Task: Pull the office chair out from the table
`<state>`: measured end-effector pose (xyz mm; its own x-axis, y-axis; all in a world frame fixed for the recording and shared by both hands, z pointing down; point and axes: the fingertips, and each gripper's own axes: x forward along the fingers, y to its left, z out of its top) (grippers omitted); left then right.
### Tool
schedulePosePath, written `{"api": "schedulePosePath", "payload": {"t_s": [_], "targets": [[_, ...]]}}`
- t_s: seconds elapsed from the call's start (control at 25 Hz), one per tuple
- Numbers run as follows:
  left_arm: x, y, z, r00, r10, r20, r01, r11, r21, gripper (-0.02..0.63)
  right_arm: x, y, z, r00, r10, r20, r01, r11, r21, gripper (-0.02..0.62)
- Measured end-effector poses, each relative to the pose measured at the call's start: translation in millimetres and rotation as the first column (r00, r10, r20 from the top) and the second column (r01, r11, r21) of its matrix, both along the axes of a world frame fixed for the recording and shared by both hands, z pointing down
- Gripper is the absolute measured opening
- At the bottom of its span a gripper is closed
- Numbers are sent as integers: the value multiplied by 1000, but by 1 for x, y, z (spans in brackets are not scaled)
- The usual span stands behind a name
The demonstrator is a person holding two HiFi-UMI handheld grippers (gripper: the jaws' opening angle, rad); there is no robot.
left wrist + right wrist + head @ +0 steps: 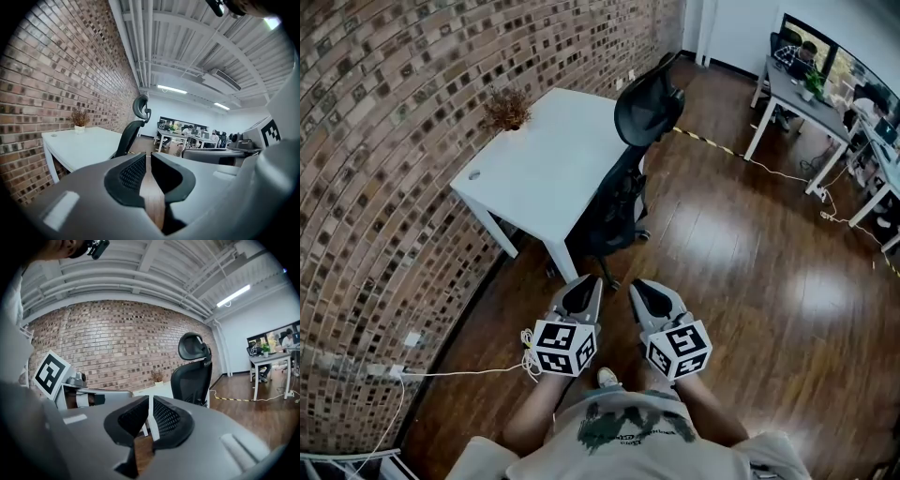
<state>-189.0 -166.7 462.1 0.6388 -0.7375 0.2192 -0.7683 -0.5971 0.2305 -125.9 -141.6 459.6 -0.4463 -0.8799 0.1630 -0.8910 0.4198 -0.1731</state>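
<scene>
**Both grippers clenched and empty, short of the chair**

Head view: the black mesh office chair with a headrest [630, 169] stood against the long room-side edge of the white rectangular desk [530, 164], close to its near corner. The left gripper [587, 285] and right gripper [639, 287] hung side by side above the dark wooden floor [750, 272], near the chair's base but not touching it.

Left gripper view: the left gripper [146, 156] had its jaws drawn almost together with nothing between them. The chair [127, 138] stood ahead at the desk [79, 143] edge.

Right gripper view: the right gripper [150, 400] was likewise clenched on nothing, with the chair [191, 375] ahead and apart.
</scene>
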Motion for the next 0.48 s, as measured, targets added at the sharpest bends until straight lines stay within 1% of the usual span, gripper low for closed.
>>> {"api": "schedulePosePath", "payload": {"t_s": [0.12,0.32,0.4,0.48], "targets": [[-7,-27,-2,1000,15,2,-15,1000,8,38,3,-21,-1,999,44,8,-44,999,2,37],[-4,-61,-7,999,46,2,-46,999,22,44,12,-50,-2,995,97,24,-97,995,-4,54],[-1,-72,-7,998,59,-1,-59,998,24,48,15,-61,-3,993,109,48,-108,994,-13,72],[1,-83,-7,998,67,-3,-66,997,27,48,18,-74,-4,990,118,79,-117,993,-19,106]]}}
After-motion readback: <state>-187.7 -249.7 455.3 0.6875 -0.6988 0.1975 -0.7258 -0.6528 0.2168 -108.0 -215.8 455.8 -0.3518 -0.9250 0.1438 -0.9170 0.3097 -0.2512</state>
